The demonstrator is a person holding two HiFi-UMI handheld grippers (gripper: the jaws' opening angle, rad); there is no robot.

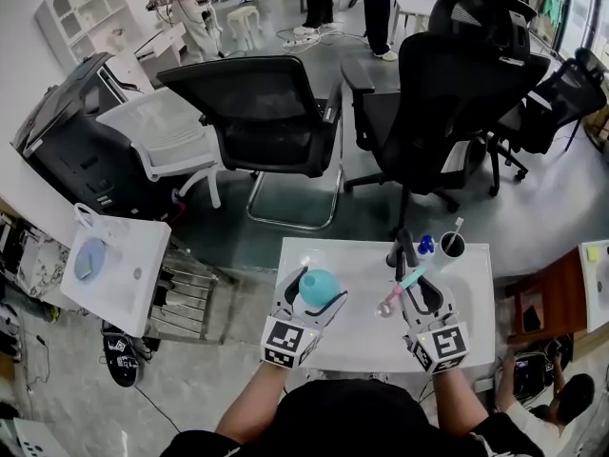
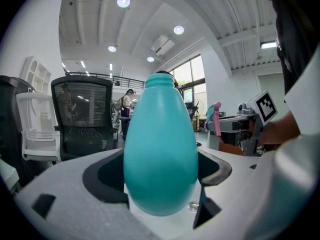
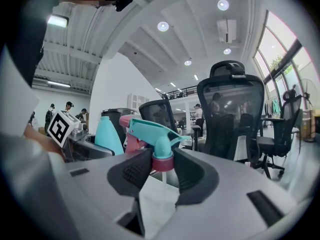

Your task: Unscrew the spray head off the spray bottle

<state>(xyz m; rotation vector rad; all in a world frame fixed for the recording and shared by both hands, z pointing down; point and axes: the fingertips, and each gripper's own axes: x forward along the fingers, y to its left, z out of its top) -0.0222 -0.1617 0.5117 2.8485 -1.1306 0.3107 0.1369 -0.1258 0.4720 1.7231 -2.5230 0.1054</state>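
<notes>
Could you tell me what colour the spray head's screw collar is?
The collar is pink; right gripper view.

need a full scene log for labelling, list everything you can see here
bottle: 1, teal, headless, above table left
spray head: 1, teal and pink, above table right
cup: 1, black, table's far right
table: 1, white, nearest
office chairs: 3, black, beyond table
chair: 1, white, far left
people: several, standing far back
left gripper: 1, grey, shut on bottle
right gripper: 1, grey, shut on spray head
</notes>
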